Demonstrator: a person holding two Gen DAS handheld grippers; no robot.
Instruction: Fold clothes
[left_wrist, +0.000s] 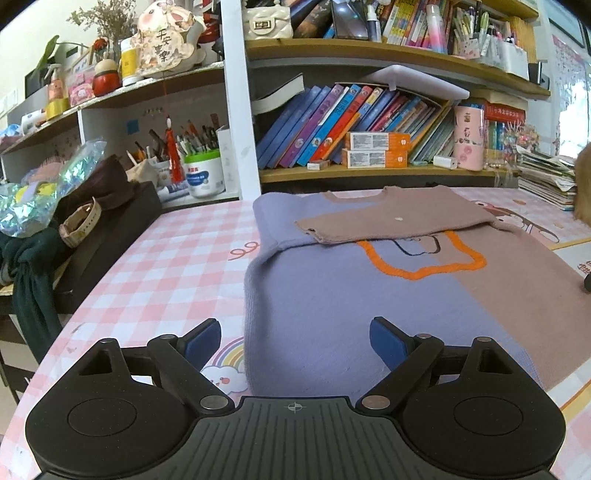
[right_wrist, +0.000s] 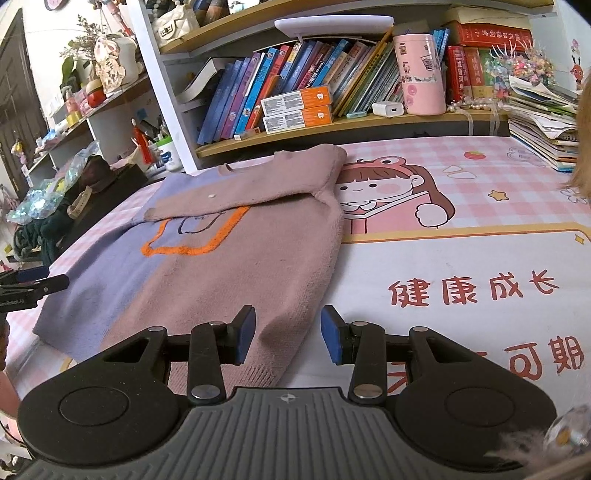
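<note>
Sweater (left_wrist: 332, 295) flat under both tongs, left tongs (left_wrist: 295, 345) spread wide, right tongs (right_wrist: 288, 334) part-open astride its edge, unpinched.

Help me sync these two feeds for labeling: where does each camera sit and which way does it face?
Left wrist view: sits on the left hand-held gripper, open over the lilac near edge of the sweater, facing the bookshelf; its own fingers show.
Right wrist view: sits on the right hand-held gripper, jaws apart astride the sweater's mauve hem corner, facing the same shelf; the left gripper's tip shows at the picture's left edge.
Shared: the sweater with its folded-in sleeve, the checked tablecloth, the pink cup.
</note>
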